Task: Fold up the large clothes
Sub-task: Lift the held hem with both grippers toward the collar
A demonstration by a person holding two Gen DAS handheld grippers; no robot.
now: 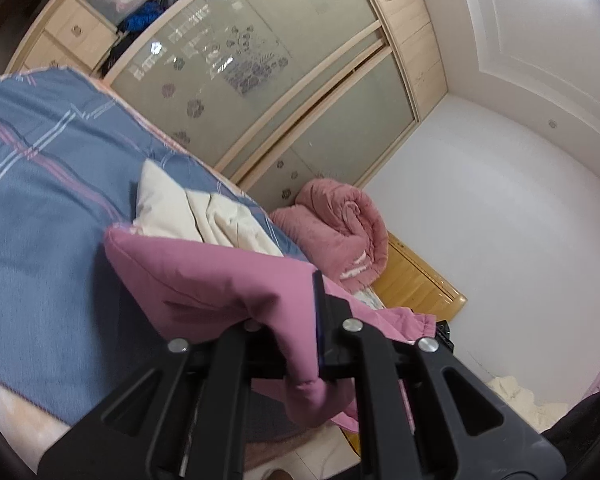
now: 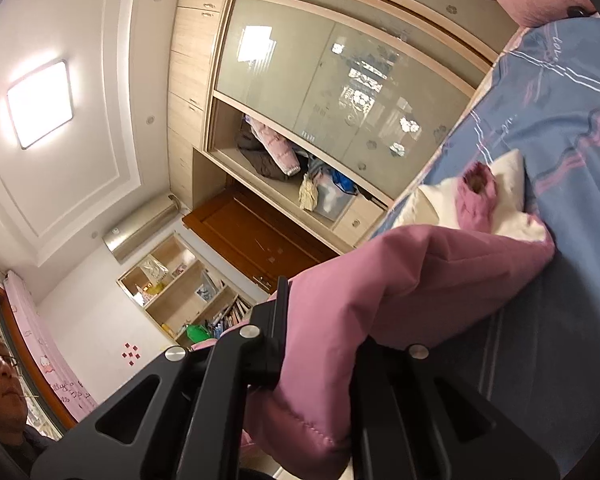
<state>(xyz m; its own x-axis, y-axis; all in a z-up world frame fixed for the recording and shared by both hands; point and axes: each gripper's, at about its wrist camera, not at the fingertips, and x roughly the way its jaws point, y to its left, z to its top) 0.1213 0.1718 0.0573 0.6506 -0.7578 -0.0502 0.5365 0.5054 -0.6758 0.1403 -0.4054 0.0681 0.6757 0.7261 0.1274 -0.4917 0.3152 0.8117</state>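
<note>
My work surface is the bed, covered by a blue-grey sheet with pink and white stripes [image 1: 40,168], which also fills the right side of my right wrist view [image 2: 560,320]. A cream-white padded garment [image 1: 196,212] lies directly on the sheet, crumpled, toward the far side; in the right view it shows as a white bundle [image 2: 508,200]. The pink quilted jacket [image 1: 204,284] rests on the sheet just nearer than the cream one, overlapping its near edge [image 2: 420,272]. At the far end of the bed sits a rolled dusty-pink fleece blanket [image 1: 340,228], beside a yellow wooden bed frame edge [image 1: 416,280].
</note>
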